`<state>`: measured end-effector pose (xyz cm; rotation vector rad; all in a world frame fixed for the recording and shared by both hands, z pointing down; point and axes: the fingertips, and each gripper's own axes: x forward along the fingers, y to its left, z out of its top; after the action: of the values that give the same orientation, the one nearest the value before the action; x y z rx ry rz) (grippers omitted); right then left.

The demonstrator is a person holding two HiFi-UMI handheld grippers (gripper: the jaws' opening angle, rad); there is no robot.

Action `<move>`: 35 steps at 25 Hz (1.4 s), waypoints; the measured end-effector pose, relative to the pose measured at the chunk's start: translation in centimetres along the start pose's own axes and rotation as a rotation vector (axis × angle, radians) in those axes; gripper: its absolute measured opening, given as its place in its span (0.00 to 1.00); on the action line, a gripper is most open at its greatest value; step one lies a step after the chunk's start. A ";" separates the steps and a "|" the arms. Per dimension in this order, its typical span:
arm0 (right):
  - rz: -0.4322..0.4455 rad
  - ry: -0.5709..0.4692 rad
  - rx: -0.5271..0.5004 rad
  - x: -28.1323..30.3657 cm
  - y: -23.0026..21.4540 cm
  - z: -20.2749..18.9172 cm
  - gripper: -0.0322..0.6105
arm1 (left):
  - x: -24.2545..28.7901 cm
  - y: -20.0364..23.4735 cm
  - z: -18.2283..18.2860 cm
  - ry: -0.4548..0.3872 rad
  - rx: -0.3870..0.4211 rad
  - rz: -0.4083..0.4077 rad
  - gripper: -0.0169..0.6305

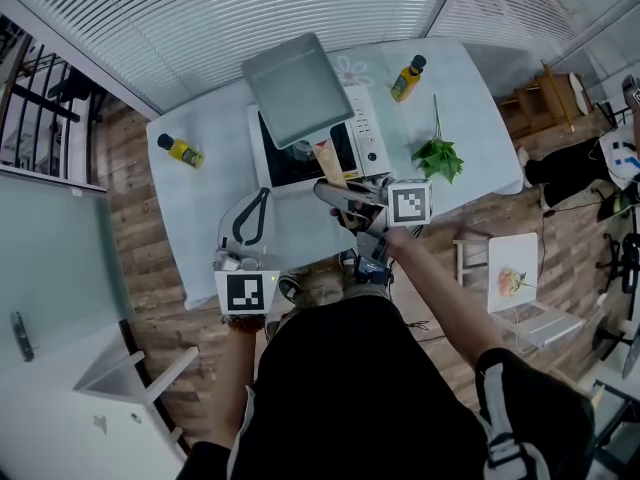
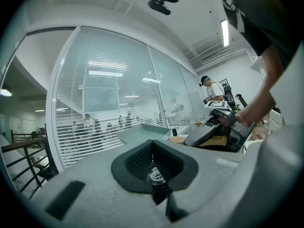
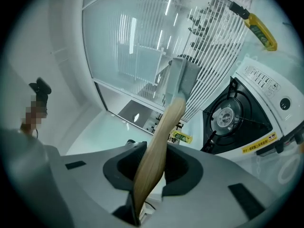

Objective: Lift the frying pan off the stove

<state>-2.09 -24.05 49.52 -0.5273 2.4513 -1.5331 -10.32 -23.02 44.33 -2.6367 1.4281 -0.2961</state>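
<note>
A square grey frying pan point(image 1: 295, 88) hangs tilted above the white stove point(image 1: 365, 138), clear of its black burner top. My right gripper point(image 1: 340, 193) is shut on the pan's wooden handle point(image 1: 330, 163). In the right gripper view the handle point(image 3: 156, 151) runs up between the jaws of the right gripper point(image 3: 152, 172) to the pan point(image 3: 183, 77), and the bare burner point(image 3: 223, 118) lies below to the right. My left gripper point(image 1: 250, 218) rests over the table's front left with its jaws together and nothing in them. In its own view the left gripper point(image 2: 154, 167) faces the lifted pan point(image 2: 142, 133).
One yellow bottle point(image 1: 180, 151) lies on the table point(image 1: 200, 228) at the left, and another point(image 1: 406, 78) stands behind the stove. A green herb sprig point(image 1: 437, 156) lies right of the stove. A white stool point(image 1: 515, 273) stands off the table's right side. Glass walls surround the area.
</note>
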 end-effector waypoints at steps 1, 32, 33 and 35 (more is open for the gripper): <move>0.004 -0.005 0.001 0.1 0.5 0.2 0.18 | 0.1 0.1 0.2 -0.003 0.002 -0.002 0.05; 0.085 -0.028 -0.012 1.9 9.2 2.6 0.18 | -0.5 1.1 5.8 -0.131 0.076 0.031 0.05; 0.097 -0.032 -0.004 2.0 9.5 2.7 0.18 | -0.6 1.1 6.1 -0.138 0.077 0.034 0.05; 0.106 -0.038 0.001 2.1 9.9 2.8 0.19 | -0.7 1.2 6.4 -0.147 0.061 0.044 0.05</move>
<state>-4.91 -23.24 39.44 -0.4152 2.4088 -1.4686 -10.18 -22.92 37.81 -2.5175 1.4051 -0.1362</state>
